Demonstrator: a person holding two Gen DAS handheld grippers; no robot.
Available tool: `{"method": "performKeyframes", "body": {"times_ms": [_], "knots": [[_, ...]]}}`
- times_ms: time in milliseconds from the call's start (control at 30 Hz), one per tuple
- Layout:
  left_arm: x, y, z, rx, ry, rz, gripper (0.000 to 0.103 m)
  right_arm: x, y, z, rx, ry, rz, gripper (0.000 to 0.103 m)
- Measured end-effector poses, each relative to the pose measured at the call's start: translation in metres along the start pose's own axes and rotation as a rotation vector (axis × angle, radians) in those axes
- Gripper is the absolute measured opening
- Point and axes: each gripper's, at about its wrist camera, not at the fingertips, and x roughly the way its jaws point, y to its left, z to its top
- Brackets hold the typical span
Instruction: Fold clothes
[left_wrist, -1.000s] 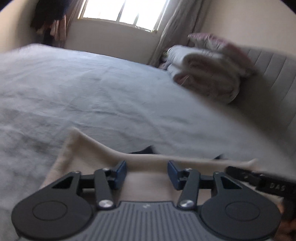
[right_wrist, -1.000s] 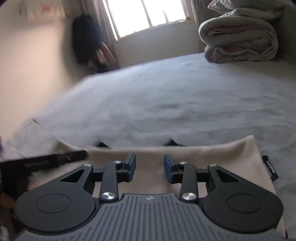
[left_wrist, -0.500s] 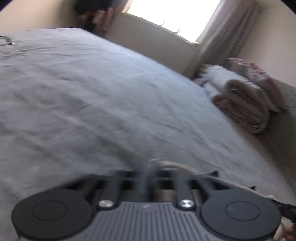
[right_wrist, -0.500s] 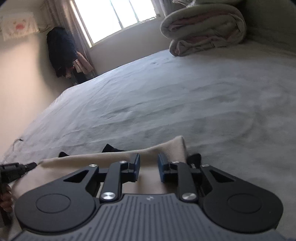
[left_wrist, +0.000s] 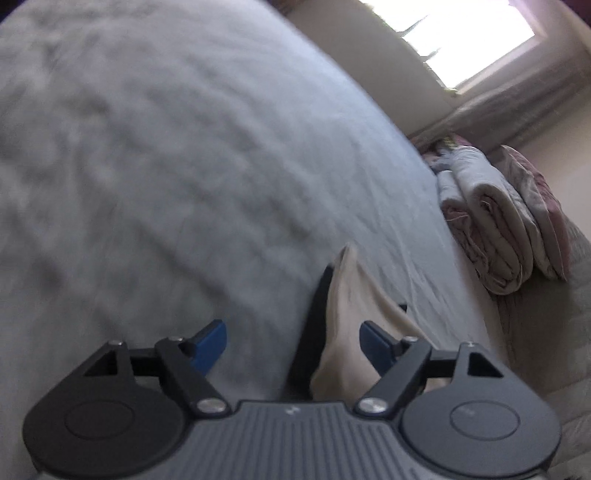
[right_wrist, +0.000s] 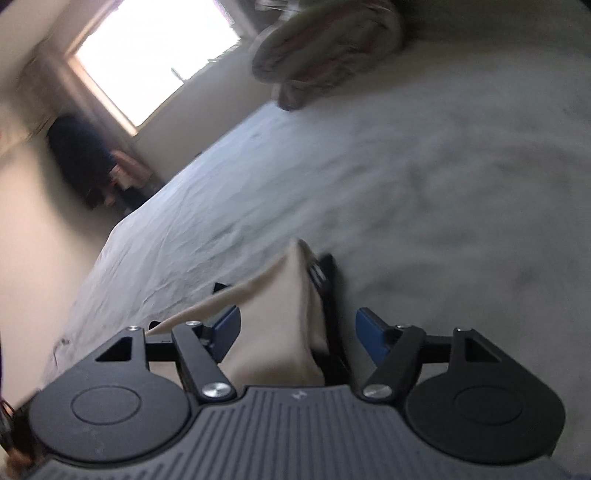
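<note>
Bedsheet (left_wrist: 184, 166), grey and wrinkled, fills both views, with rolled quilts (left_wrist: 495, 221) stacked at its far end under a bright window (right_wrist: 155, 62). On the sheet lies a beige garment (right_wrist: 273, 325) with dark trim (folded over, one corner peaked up). The left gripper (left_wrist: 291, 341) and right gripper (right_wrist: 295, 332) each straddle it; their jaws have just been opening and stand spread, blue pads clear of the cloth.

left tongs (left_wrist: 291, 341) and right tongs (right_wrist: 295, 332) just opened, rolled, beige garment (left_wrist: 347, 325) released
</note>
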Motion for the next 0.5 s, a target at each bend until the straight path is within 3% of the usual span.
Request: {"method": "performKeyframes", "body": {"times_ms": [133,233,333,500], "knots": [[-0.004,0.001,-0.016,-0.063,0.063,-0.058,0.080,-0.007,-0.015,-0.009,0.175,0.065,0.022,0.073],[0.003,0.002,-0.035,-0.098,0.078,-0.105,0.080,-0.003,-0.026,-0.021,0.311,0.099,0.085,0.073],[0.010,0.002,-0.052,-0.090,0.003,-0.142,0.080,0.005,-0.035,-0.034,0.387,0.067,0.141,0.070],[0.025,-0.005,-0.057,-0.131,-0.102,-0.179,0.076,0.022,-0.029,-0.027,0.361,0.018,0.160,0.068]]}}
